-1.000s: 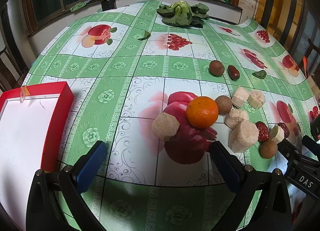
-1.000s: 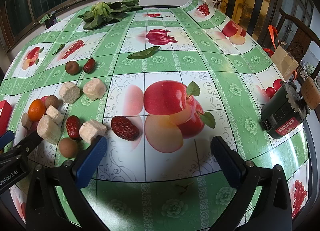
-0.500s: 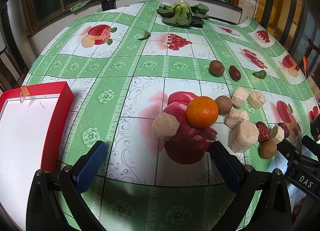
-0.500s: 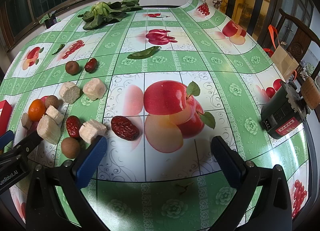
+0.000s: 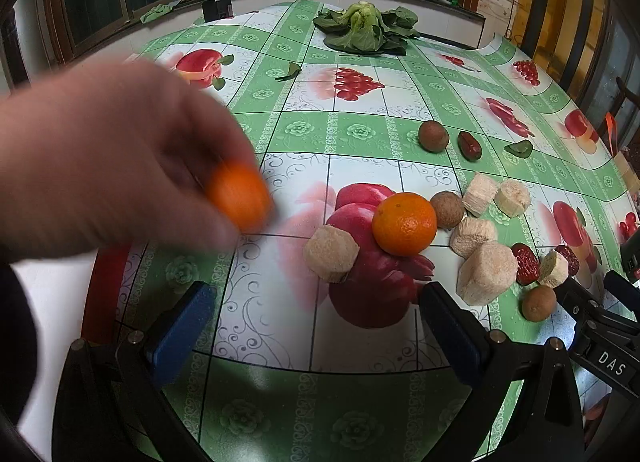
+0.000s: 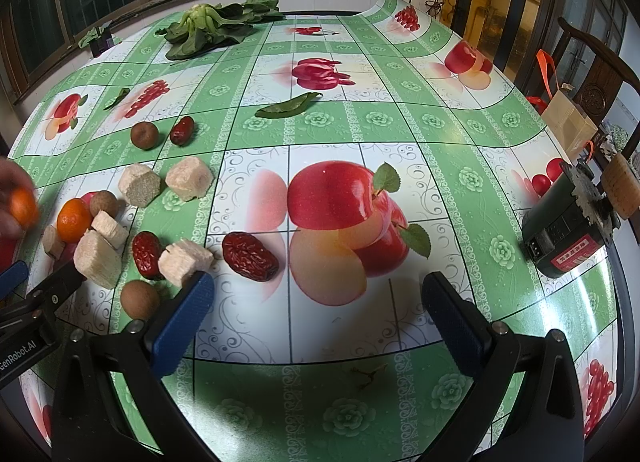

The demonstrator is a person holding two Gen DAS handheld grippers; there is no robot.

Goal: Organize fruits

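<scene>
Left hand-held gripper (image 5: 312,326) released, right hand-held gripper (image 6: 316,314) released, bare hand (image 5: 108,166) holding small orange (image 5: 238,198)

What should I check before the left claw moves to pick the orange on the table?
1. Left claw open: ok, jaws wide apart, nothing between them.
2. Right claw open: ok.
3. Way to the orange free: not ok, a bare hand holding a second orange is in front of the left claw, blurred.
4. Orange free to grip: cannot tell, a pale chunk lies close to it.
5. Red tray visible: not ok, the hand hides most of it.
</scene>
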